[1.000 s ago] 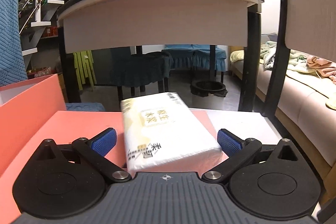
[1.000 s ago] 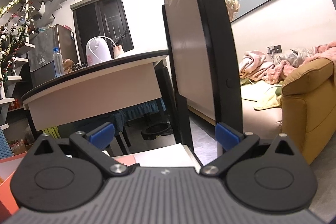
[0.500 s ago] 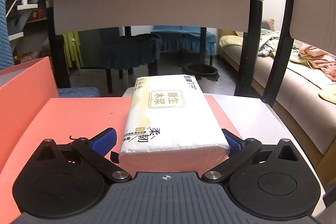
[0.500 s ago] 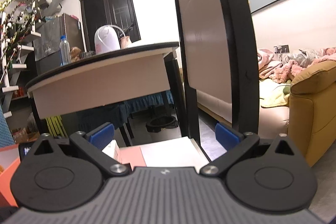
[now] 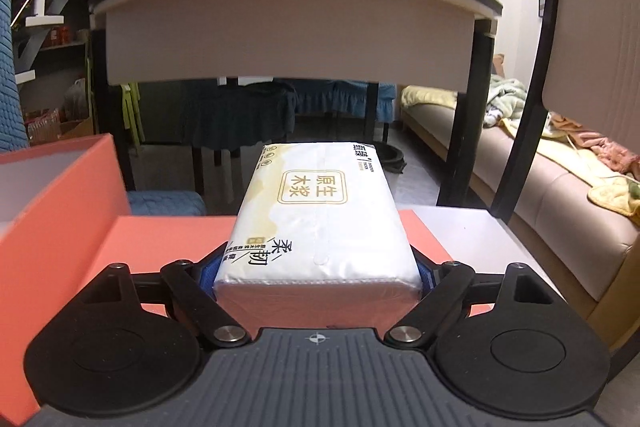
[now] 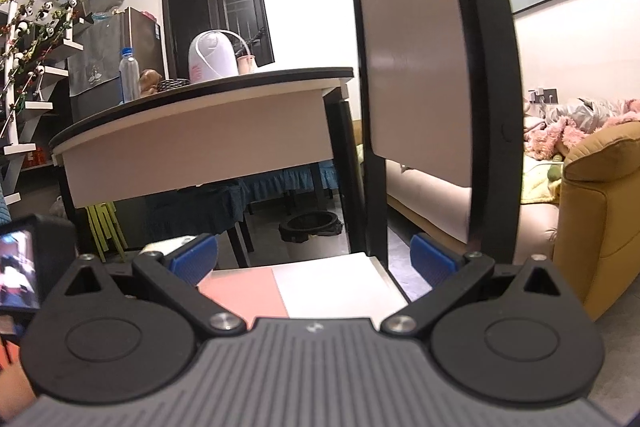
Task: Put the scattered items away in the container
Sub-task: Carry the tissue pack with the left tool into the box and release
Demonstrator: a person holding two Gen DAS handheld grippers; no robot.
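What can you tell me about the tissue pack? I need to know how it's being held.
The tissue pack is a soft rectangular block in white and pale-yellow plastic wrap, printed with gold-framed Chinese characters and black text. It lies flat, its long side pointing away from the camera, over the coral lid. The left gripper is shut on its near end, a blue pad pressing each side.

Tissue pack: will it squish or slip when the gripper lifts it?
The tissue pack probably squishes a little: soft plastic wrap with rounded corners. The left gripper pinches both sides. The glossy film might slip, but it looks light.
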